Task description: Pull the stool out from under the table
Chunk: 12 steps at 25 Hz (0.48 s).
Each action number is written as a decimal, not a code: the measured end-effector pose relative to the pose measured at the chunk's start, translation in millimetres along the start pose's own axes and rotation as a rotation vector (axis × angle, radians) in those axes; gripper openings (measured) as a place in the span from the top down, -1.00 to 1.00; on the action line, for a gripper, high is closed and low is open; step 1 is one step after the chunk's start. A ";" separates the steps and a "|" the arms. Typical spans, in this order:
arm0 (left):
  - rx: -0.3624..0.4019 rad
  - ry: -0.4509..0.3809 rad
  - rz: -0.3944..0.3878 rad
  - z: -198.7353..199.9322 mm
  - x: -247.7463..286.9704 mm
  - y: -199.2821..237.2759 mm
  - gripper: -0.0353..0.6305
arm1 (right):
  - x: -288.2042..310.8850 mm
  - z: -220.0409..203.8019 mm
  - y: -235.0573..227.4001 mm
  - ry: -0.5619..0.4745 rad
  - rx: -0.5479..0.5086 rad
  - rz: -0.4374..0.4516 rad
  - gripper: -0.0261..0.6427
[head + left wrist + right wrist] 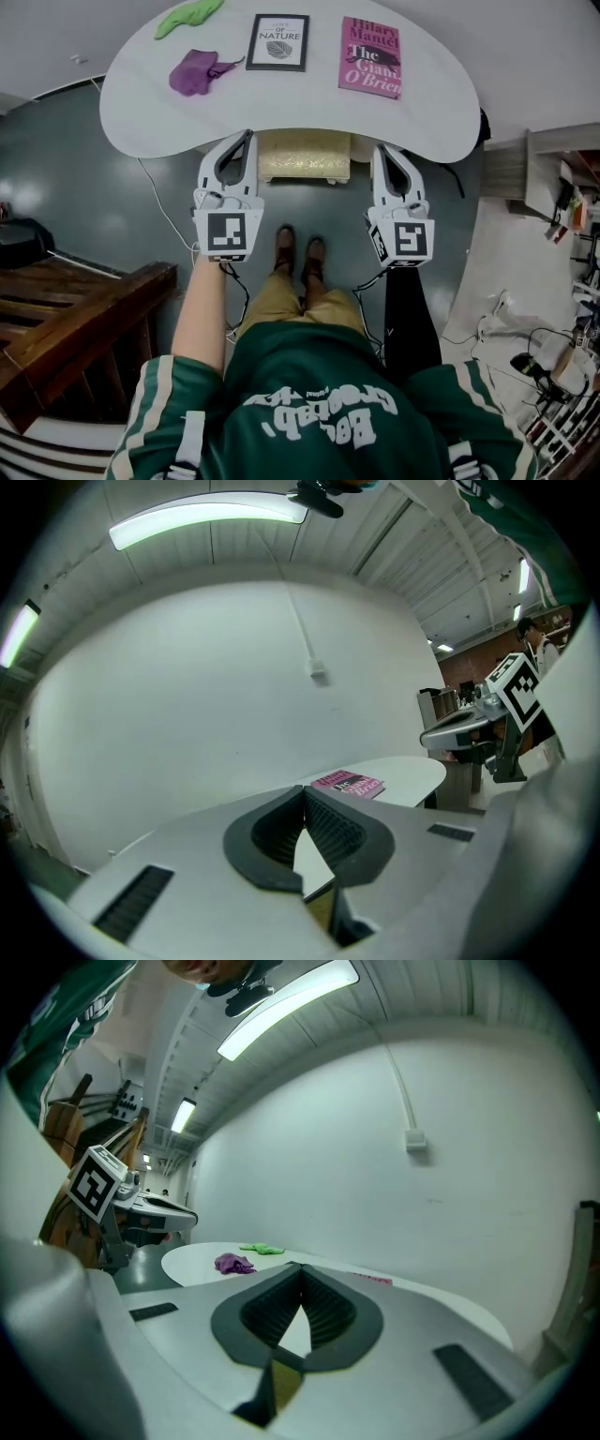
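The stool (304, 157) has a pale gold padded seat and stands tucked under the near edge of the white table (150, 112), with only its front part showing. My left gripper (248, 137) hangs at the stool's left side, jaws shut and empty, level with the table edge. My right gripper (380, 150) hangs at the stool's right side, also shut and empty. In the left gripper view the shut pads (305, 791) meet above a sliver of the gold stool (322, 909). The right gripper view shows the same: shut pads (300, 1267) over a gold sliver of the stool (286, 1387).
On the table lie a framed book (278, 42), a pink book (371, 56), a purple cloth (195, 71) and a green cloth (187, 16). A wooden stair rail (84, 319) stands to the left. A shelf (548, 173) and cables (506, 328) are at the right. The person's shoes (300, 251) stand before the stool.
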<state>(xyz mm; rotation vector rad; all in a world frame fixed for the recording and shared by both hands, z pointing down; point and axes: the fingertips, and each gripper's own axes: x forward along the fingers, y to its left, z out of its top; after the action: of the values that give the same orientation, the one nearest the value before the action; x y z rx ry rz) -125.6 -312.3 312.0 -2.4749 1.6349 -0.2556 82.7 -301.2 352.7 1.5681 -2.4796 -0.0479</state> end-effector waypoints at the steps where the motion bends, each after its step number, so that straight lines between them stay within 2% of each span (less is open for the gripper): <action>1: -0.003 -0.009 -0.010 -6.5 2.4 0.6 0.85 | 1.3 -7.5 2.1 0.012 0.005 -0.007 0.89; 4: -0.021 0.004 -0.029 -34.9 11.6 3.8 0.85 | 10.2 -30.2 7.0 0.041 0.023 -0.030 0.89; 8: -0.090 0.039 -0.026 -79.5 19.6 6.2 0.84 | 17.7 -65.1 13.2 0.086 0.026 -0.048 0.89; 11: -0.079 0.101 -0.038 -117.1 23.7 1.1 0.84 | 22.9 -96.6 18.7 0.136 -0.001 -0.039 0.89; 12: -0.077 0.116 -0.043 -128.3 25.1 -0.9 0.84 | 25.6 -107.0 20.2 0.153 -0.006 -0.032 0.84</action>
<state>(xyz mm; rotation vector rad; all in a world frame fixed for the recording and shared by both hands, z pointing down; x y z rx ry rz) -144.8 -340.5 438.2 -2.6001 1.6663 -0.3550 74.6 -306.5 464.1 1.5473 -2.3357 0.0574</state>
